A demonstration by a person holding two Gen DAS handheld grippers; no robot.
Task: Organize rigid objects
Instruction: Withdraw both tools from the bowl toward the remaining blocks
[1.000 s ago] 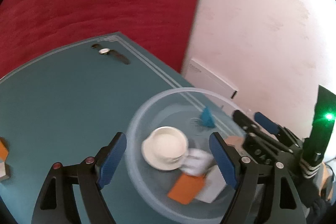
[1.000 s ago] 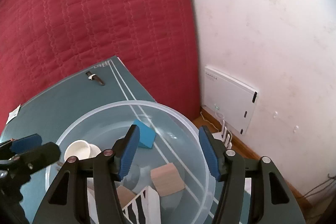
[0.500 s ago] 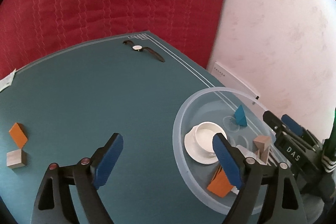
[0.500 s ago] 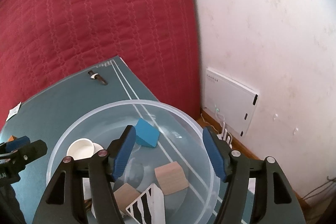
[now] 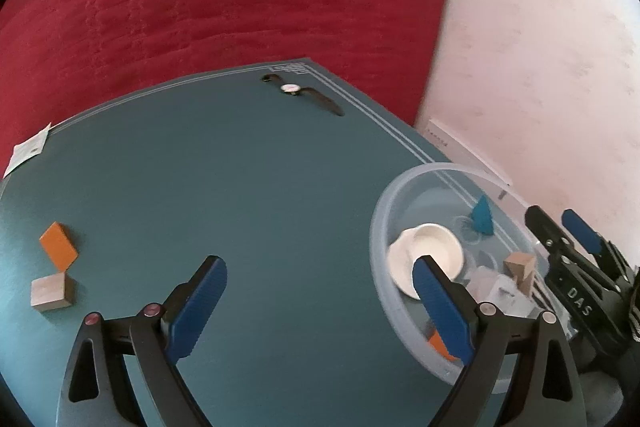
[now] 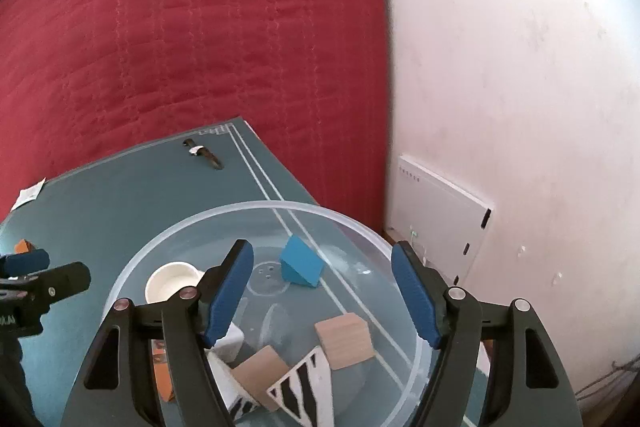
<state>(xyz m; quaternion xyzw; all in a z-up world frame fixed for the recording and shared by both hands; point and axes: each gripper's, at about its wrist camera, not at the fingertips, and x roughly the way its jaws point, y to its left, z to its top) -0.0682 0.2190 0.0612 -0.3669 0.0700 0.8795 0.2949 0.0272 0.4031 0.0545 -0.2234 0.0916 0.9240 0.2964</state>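
A clear plastic bowl (image 6: 256,205) on the teal table holds a white cup (image 6: 172,283), a blue wedge (image 6: 300,265), two wooden blocks (image 6: 346,341), a striped piece (image 6: 304,387) and an orange piece (image 6: 162,375). My right gripper (image 6: 322,291) hangs over the bowl, its jaws opening with nothing gripped. My left gripper (image 5: 320,307) is above bare table left of the bowl (image 5: 384,211), jaws opening and empty. An orange block (image 5: 59,245) and a wooden cube (image 5: 52,291) lie on the table at the far left.
A wristwatch (image 5: 300,91) lies near the table's far corner and a paper tag (image 5: 28,149) at its left edge. A red quilted cover (image 6: 200,27) rises behind the table. A white wall panel (image 6: 440,223) sits to the right.
My left gripper swung left from over the bowl to above the table, bringing the orange block and wooden cube into view. Both pairs of jaws widened.
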